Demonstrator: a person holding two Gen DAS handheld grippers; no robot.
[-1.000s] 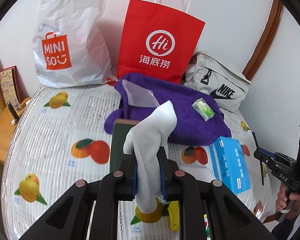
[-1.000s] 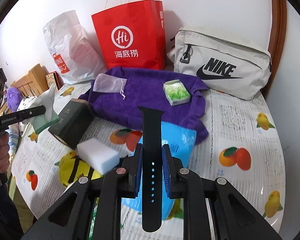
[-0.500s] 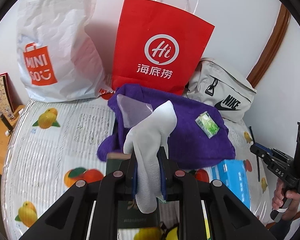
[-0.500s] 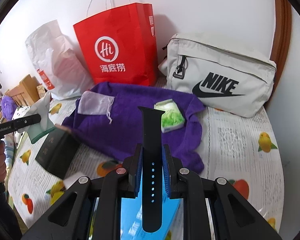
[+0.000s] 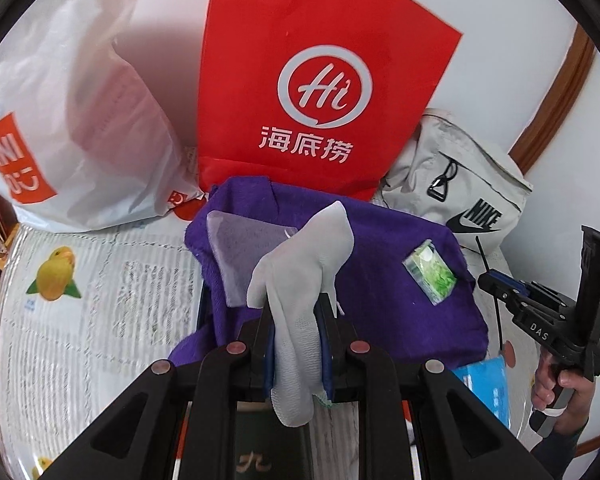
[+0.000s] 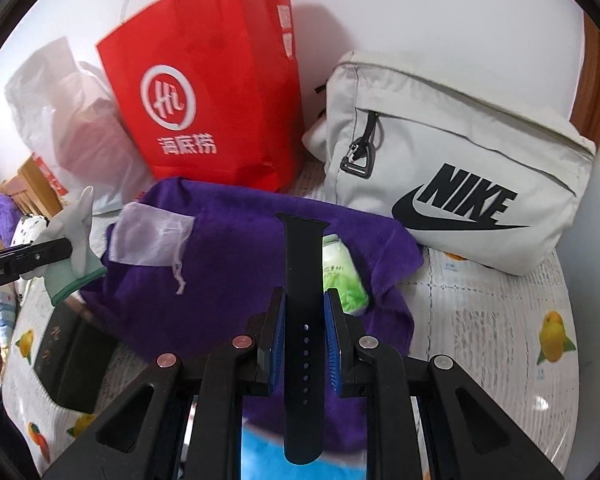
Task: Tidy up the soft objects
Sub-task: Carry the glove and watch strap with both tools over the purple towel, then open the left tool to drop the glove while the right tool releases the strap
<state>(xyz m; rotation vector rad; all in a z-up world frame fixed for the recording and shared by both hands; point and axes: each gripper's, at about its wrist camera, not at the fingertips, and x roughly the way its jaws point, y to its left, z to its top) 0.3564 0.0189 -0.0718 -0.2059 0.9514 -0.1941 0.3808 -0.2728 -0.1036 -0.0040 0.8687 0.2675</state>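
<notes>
My left gripper [image 5: 298, 320] is shut on a white glove [image 5: 304, 272], held above the near edge of a purple towel [image 5: 384, 304]; the glove also shows in the right wrist view [image 6: 80, 236]. My right gripper [image 6: 305, 312] is shut on a black watch strap [image 6: 303, 280], held over the same towel [image 6: 236, 280]. On the towel lie a sheer lilac pouch [image 5: 240, 248] and a green tissue pack [image 5: 430, 272]. The right gripper also shows at the right edge of the left wrist view [image 5: 484, 280].
A red paper bag [image 5: 320, 80], a white Miniso plastic bag [image 5: 72, 120] and a grey Nike pouch [image 6: 452, 164] stand along the wall. A dark box [image 6: 72, 364] and a blue tissue pack [image 5: 488, 384] lie on the fruit-print tablecloth [image 5: 80, 300].
Both grippers have moved forward toward the purple towel and the bags, still holding the glove and the strap. The white sponge and blue pack have slipped below the right view.
</notes>
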